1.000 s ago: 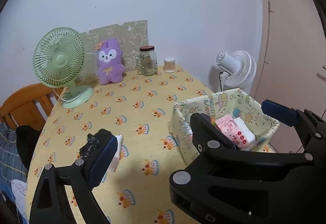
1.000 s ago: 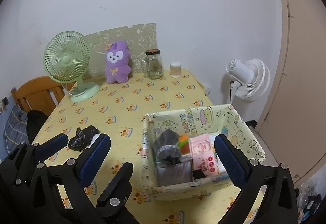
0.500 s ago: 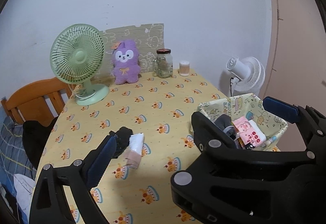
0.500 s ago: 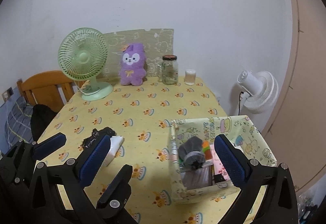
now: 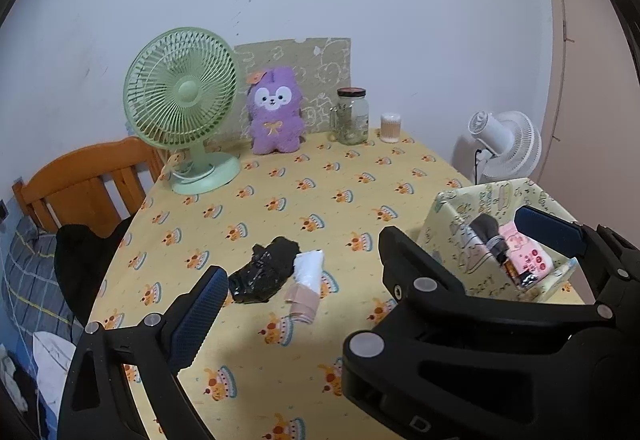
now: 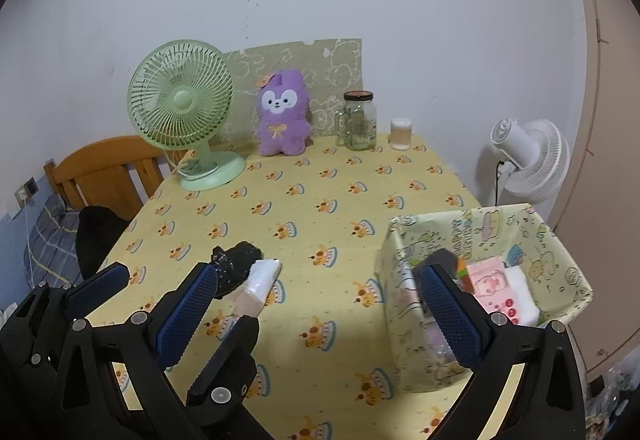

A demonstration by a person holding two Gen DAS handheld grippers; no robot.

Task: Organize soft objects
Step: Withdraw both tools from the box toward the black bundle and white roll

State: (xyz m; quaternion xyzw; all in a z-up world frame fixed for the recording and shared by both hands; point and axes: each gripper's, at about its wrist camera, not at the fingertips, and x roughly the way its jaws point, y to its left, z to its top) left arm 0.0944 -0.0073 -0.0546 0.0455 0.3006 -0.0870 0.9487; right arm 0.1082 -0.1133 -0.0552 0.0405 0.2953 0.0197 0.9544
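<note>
Both grippers hang above the near edge of the table (image 5: 344, 167), fingers spread wide with nothing between them. The left gripper (image 5: 368, 264) is seen in its own view with one blue pad low at the left and the other over the bin (image 5: 448, 207); in the right wrist view it shows at the lower left. The right gripper (image 6: 316, 304) straddles the gap between the loose things and the bin, its right pad over the bin's near wall. On the tablecloth, left of the bin and well apart from it, lie a crumpled black cloth (image 5: 266, 272) and, touching its right side, a white and pink packet (image 5: 306, 282). The bin stands at the near right corner and holds a grey roll (image 5: 486, 230) and a pink packet (image 5: 524, 256). Along the far edge stand a green fan (image 5: 182, 99), a purple plush (image 5: 276, 115), a jar (image 5: 352, 115) and a small cup (image 5: 390, 127).
</note>
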